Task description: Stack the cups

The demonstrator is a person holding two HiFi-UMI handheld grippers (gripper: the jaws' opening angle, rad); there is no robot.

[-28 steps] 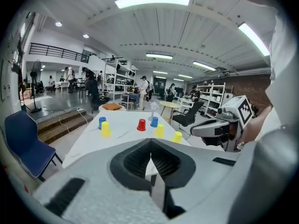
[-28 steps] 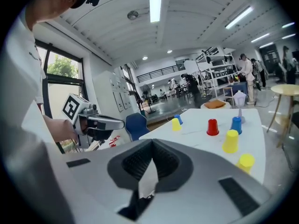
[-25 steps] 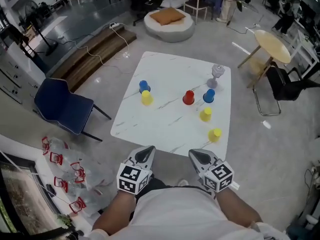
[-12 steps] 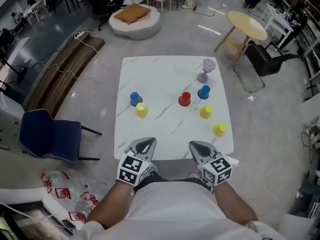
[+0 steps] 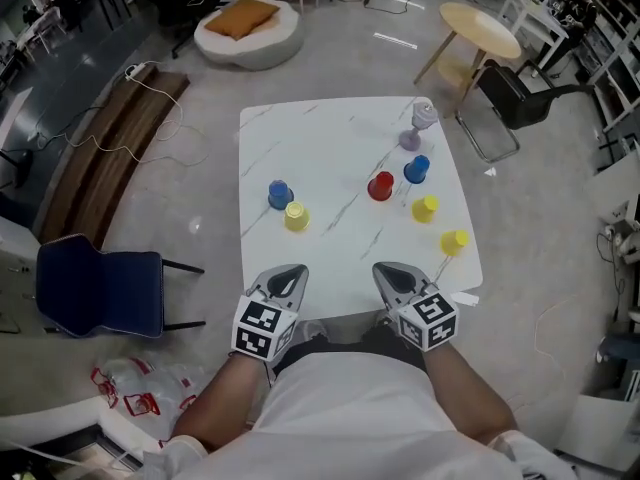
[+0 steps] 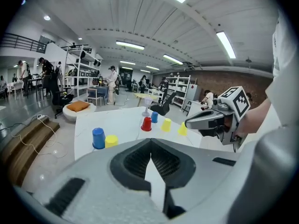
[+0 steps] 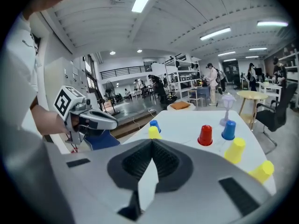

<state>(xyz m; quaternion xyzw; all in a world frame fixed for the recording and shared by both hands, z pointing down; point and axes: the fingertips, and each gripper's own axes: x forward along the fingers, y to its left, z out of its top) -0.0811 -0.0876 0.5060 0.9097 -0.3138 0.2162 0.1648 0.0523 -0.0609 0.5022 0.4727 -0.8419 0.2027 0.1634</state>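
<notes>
The left claw (image 5: 285,274) is clenched on nothing, its two jaws meeting tip to tip. The right claw (image 5: 392,271) is the same, closed and empty. They hover side by side at the bottom middle of the head view, reaching just over the near edge of the white table (image 5: 330,133).

A second ago that table lay slanted like a diamond, with the claws only at its edge. Now it sits almost square ahead and the claws overlap it. The cups have kept their places (none is inside another yet).

- **Left of centre:** a blue cup (image 5: 279,193) stands just beside a yellow cup (image 5: 295,216).
- **Right of centre:** a red cup (image 5: 380,186) stands near a second blue cup (image 5: 417,169).
- **Right edge:** a second yellow cup (image 5: 425,208) and a third yellow cup (image 5: 454,241) trail down toward it.
- **Upper right corner:** a small grey lamp (image 5: 420,123) stands there.

I judge this to be the approach. Stacking has not begun, and either claw must open before it can take a cup.

No words or brands can be read. Each claw's marker cube (image 5: 262,326) shows only black-and-white squares. The plastic bags (image 5: 135,393) at lower left carry red print too small to make out.
</notes>
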